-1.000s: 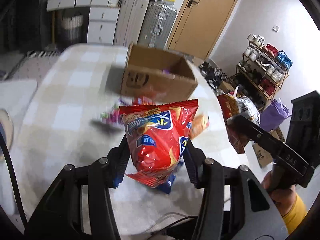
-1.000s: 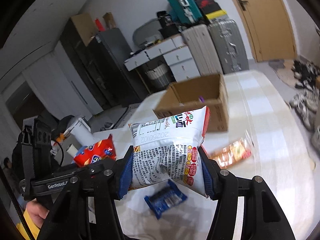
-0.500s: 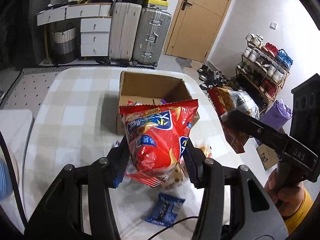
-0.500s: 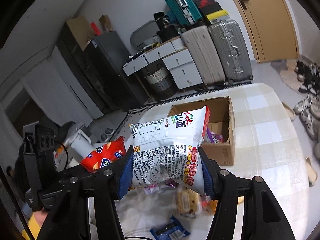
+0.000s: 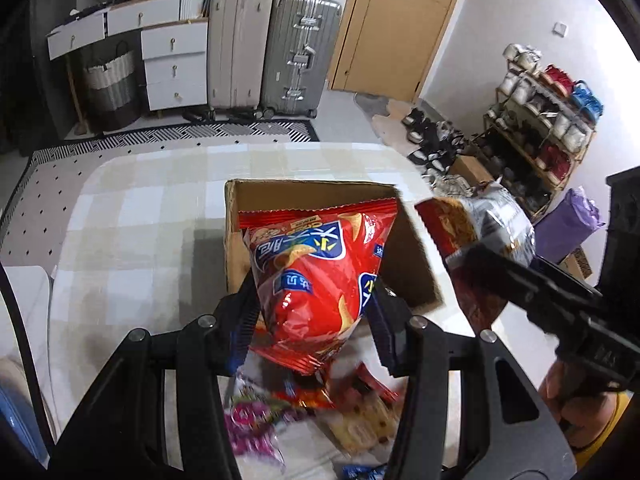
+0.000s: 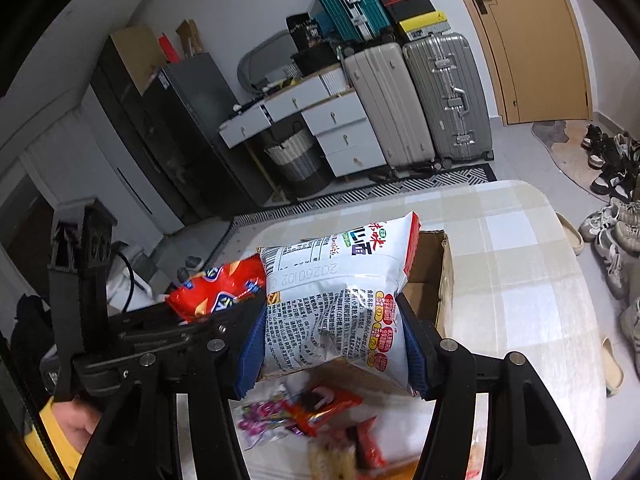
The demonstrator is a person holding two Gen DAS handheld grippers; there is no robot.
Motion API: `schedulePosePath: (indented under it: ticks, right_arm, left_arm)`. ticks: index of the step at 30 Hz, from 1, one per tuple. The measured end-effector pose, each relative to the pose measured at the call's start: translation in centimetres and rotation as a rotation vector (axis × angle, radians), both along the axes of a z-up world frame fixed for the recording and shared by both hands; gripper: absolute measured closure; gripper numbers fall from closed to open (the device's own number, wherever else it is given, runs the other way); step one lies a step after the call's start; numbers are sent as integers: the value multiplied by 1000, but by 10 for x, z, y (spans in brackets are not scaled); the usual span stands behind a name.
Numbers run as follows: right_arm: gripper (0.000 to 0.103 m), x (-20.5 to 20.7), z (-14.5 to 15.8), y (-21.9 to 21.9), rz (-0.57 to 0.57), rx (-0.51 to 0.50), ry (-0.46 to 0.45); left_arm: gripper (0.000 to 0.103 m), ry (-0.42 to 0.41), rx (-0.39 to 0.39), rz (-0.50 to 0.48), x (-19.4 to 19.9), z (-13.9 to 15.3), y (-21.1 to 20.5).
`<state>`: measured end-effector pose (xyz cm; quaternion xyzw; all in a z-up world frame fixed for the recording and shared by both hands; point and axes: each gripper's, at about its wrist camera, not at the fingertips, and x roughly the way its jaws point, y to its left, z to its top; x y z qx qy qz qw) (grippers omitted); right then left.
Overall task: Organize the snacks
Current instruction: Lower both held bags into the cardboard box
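Above the cardboard box [image 5: 404, 264]: left claw [image 5: 316, 320] clenched on red chip bag [image 5: 316, 276]; right claw [image 6: 332, 344] clenched on white noodle packet [image 6: 340, 296]. Loose snacks [image 6: 320, 412] on counter [image 6: 520, 280], near box.

The left gripper [image 5: 314, 326] clamps a red chip bag [image 5: 316, 280] above the open cardboard box [image 5: 408, 256] on the checked table [image 5: 132, 216]; loose snacks [image 5: 304, 416] lie blurred beneath; the right gripper [image 5: 516, 280] carries another packet [image 5: 476, 224] alongside.

Left gripper [image 5: 314, 316], lower centre of its frame, jaws clamped on a red chip bag [image 5: 316, 276]. Right gripper [image 6: 334, 340], lower centre, jaws clamped on a white noodle packet [image 6: 340, 300]. Each points obliquely downward.
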<state>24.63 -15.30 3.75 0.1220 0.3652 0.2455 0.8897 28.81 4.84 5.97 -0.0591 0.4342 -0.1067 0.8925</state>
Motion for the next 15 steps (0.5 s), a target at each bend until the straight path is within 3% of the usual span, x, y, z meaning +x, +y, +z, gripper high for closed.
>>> schedulePosePath:
  ticks: [4,8,13,15]
  right_arm:
    - [44,27,-14,8,21,-2,34]
    - [44,49,-28,11,29,15,72]
    - [44,62,-40,23,11,-145,38]
    - [44,67,-47,22,33,-146,59]
  left_arm:
    - [56,63,-53,33,43,-19,6]
    - [56,100,-32,31,74,-41,6]
    - [56,153,-37,5,108,-71,10]
    - [56,158,-13,-1,118,-81,11]
